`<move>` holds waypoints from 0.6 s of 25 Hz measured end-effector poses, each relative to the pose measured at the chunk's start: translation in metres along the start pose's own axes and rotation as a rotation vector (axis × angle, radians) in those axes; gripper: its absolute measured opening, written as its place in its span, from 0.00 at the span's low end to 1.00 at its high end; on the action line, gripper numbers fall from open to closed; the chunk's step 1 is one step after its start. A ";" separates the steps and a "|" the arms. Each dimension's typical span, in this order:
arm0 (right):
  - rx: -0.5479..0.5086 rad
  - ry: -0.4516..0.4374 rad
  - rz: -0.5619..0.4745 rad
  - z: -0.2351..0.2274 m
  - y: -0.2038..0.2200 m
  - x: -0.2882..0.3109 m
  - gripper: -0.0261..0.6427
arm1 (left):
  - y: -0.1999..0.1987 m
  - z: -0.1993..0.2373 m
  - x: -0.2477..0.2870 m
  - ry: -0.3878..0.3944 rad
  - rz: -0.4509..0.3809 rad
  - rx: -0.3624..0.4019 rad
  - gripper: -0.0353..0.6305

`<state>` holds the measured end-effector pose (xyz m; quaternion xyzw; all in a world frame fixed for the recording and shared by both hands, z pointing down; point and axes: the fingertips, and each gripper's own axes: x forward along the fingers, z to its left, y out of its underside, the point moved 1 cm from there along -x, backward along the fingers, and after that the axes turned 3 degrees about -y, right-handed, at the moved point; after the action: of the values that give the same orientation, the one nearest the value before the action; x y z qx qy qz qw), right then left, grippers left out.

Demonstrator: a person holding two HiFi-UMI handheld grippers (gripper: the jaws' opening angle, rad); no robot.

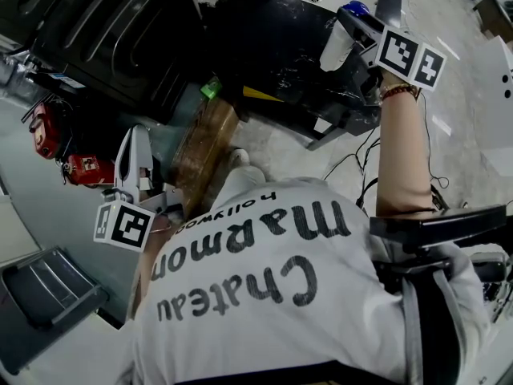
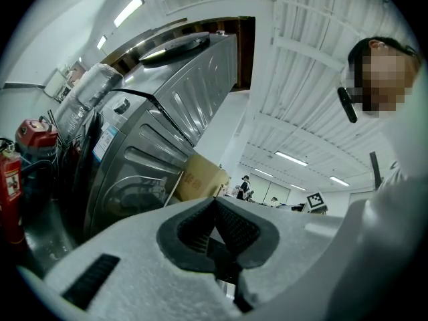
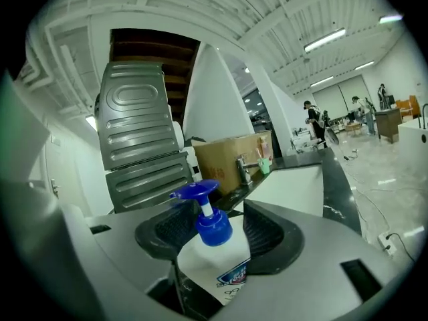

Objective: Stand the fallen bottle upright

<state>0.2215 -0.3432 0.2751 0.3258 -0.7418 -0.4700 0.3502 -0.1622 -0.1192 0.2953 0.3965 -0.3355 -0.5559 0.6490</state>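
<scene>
A white pump bottle (image 3: 215,263) with a blue pump head (image 3: 200,194) stands pump-up between the jaws of my right gripper (image 3: 214,214). The jaws stand wide on either side of its body and are open; the bottle's base is hidden. In the head view the same bottle (image 1: 335,48) is at the black counter (image 1: 272,50) at the top right, with the right gripper (image 1: 346,32) around it. My left gripper (image 1: 135,147) hangs low at the left, away from the counter. Its pads (image 2: 231,227) meet at the tips with nothing between them.
A white sink basin (image 3: 294,187) with a faucet (image 3: 242,169), a green cup (image 3: 265,166) and a cardboard box (image 3: 227,154) lie beyond the bottle. A large metal appliance (image 2: 167,112) and red fire extinguishers (image 1: 48,131) stand at the left. Cables (image 1: 361,167) trail on the floor.
</scene>
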 end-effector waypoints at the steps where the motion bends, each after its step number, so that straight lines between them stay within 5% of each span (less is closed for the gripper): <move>1: 0.013 -0.003 -0.005 0.001 0.000 0.000 0.34 | 0.000 0.000 0.000 0.002 0.000 0.000 0.08; 15: -0.047 -0.020 0.032 0.015 0.001 -0.004 0.38 | -0.001 -0.002 0.005 0.018 0.013 -0.003 0.08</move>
<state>0.2111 -0.3320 0.2701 0.3007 -0.7392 -0.4850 0.3578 -0.1602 -0.1242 0.2930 0.3983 -0.3313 -0.5489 0.6560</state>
